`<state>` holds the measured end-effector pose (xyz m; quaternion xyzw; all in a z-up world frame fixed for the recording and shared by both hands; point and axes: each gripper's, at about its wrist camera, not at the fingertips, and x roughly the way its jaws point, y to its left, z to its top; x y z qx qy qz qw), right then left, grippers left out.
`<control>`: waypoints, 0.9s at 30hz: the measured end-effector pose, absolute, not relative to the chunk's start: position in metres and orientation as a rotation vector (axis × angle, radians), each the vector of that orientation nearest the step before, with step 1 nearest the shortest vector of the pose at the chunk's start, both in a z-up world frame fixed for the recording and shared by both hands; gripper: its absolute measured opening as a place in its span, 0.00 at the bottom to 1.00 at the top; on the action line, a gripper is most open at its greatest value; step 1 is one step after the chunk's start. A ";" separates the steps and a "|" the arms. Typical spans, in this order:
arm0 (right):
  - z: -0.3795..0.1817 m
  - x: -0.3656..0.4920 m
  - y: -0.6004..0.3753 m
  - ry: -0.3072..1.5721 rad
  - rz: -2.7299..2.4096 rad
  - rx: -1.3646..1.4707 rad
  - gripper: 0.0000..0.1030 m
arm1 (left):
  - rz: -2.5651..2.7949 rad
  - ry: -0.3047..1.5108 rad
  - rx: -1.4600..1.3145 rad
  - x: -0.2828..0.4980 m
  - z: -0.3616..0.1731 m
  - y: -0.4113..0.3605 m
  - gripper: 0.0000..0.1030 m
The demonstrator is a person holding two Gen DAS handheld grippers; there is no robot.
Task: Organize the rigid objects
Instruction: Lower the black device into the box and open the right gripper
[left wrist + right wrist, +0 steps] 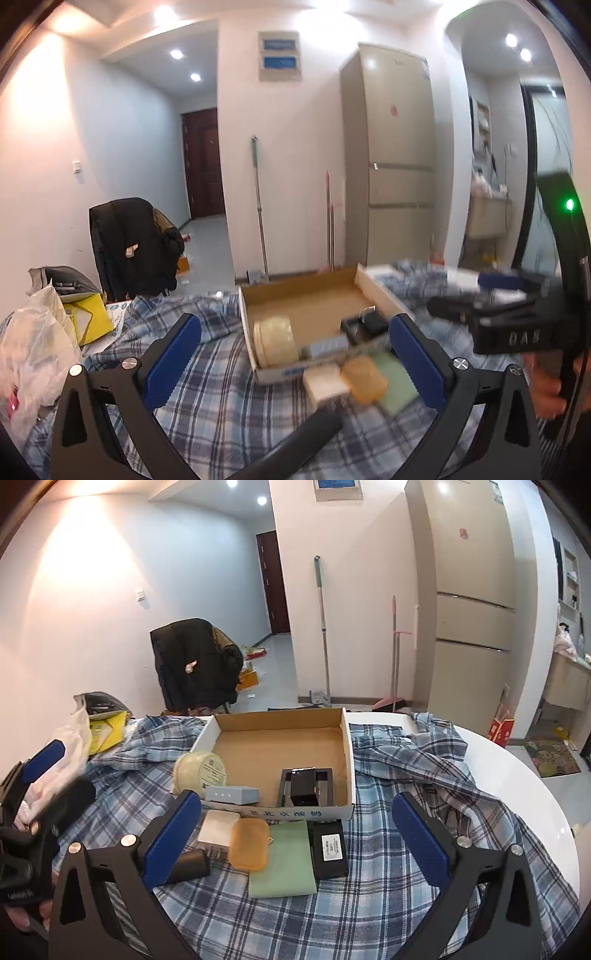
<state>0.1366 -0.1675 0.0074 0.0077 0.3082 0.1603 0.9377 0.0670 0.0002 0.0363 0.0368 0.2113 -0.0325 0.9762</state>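
Note:
An open cardboard box (273,753) (314,299) lies on the plaid cloth. At its near end it holds a cream round jar (199,771) (275,341), a small grey box (231,794) and a black cube on a black frame (304,786). In front of it lie a white block (218,827), an orange container (248,843), a green sheet (282,864), a black labelled pack (328,849) and a black cylinder (188,867). My right gripper (295,834) hangs open above these, nothing between its pads. My left gripper (295,354) is open and empty too.
The plaid cloth (406,849) covers a round white table (517,775). A white plastic bag (33,354) and a yellow box (90,317) sit at the left. Beyond the table stand a chair with a black jacket (195,664), a mop (323,627) and a fridge (472,602).

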 end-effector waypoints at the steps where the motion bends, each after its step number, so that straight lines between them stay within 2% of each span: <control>1: 0.003 0.137 -0.165 0.632 0.324 0.003 1.00 | -0.069 0.458 0.082 0.070 0.031 0.001 1.00; 2: -0.002 0.139 -0.163 0.641 0.325 -0.010 1.00 | -0.085 0.502 0.082 0.075 0.023 0.003 0.99; 5: -0.014 0.141 -0.159 0.670 0.349 -0.037 1.00 | -0.129 0.648 0.062 0.089 -0.002 0.007 0.86; 8: -0.018 0.141 -0.162 0.678 0.357 -0.037 1.00 | -0.193 0.765 -0.021 0.100 -0.023 0.016 0.77; 13: -0.023 0.142 -0.169 0.691 0.352 -0.019 1.00 | -0.234 0.862 0.093 0.101 -0.046 0.004 0.72; 17: -0.027 0.145 -0.170 0.699 0.345 -0.025 1.00 | -0.211 0.946 0.088 0.110 -0.068 0.005 0.56; 27: -0.036 0.149 -0.168 0.724 0.333 -0.048 1.00 | -0.212 1.000 0.087 0.112 -0.082 0.009 0.53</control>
